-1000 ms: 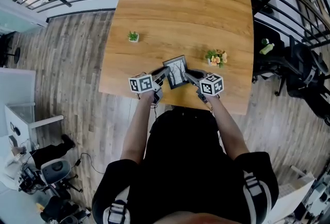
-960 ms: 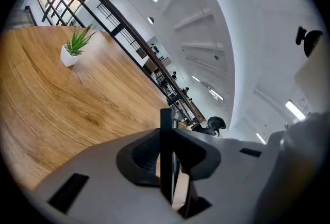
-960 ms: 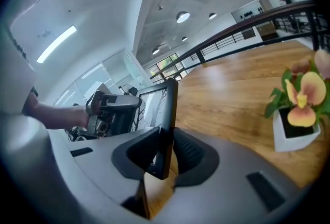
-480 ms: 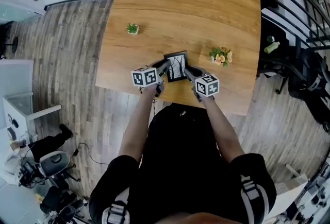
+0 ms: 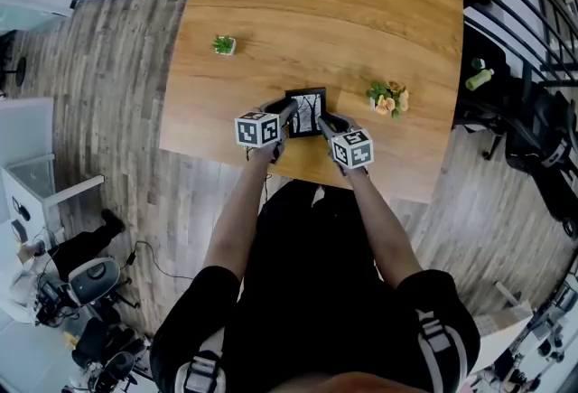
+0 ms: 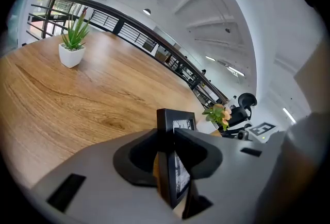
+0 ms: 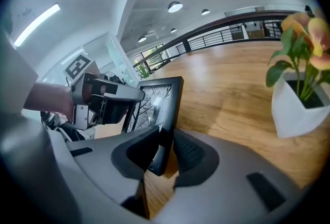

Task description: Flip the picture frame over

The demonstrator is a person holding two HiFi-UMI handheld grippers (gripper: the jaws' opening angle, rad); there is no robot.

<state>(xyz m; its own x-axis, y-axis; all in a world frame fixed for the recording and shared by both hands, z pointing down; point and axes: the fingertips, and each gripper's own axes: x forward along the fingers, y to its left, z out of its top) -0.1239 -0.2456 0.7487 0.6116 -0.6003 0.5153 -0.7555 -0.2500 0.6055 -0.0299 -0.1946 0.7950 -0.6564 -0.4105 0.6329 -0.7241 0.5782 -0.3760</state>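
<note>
The black picture frame point(image 5: 307, 111), with its tree print facing up, is low over the wooden table point(image 5: 316, 3) near the front edge. My left gripper point(image 5: 291, 109) grips its left edge and my right gripper point(image 5: 323, 120) its right edge. In the left gripper view the frame point(image 6: 178, 121) stands edge-on between the left gripper point(image 6: 166, 138) jaws, which have just been opening a little while their pads still touch it. In the right gripper view the frame point(image 7: 157, 102) sits clamped in the right gripper point(image 7: 167, 140), with the left gripper across from it.
A small green plant in a white pot point(image 5: 223, 44) stands at the table's left. A white pot of orange flowers point(image 5: 388, 98) sits just right of the frame, close to the right gripper. Railings and a chair point(image 5: 533, 129) surround the table.
Both grippers have sunk toward the table with the frame between them, and the frame has tilted flatter.
</note>
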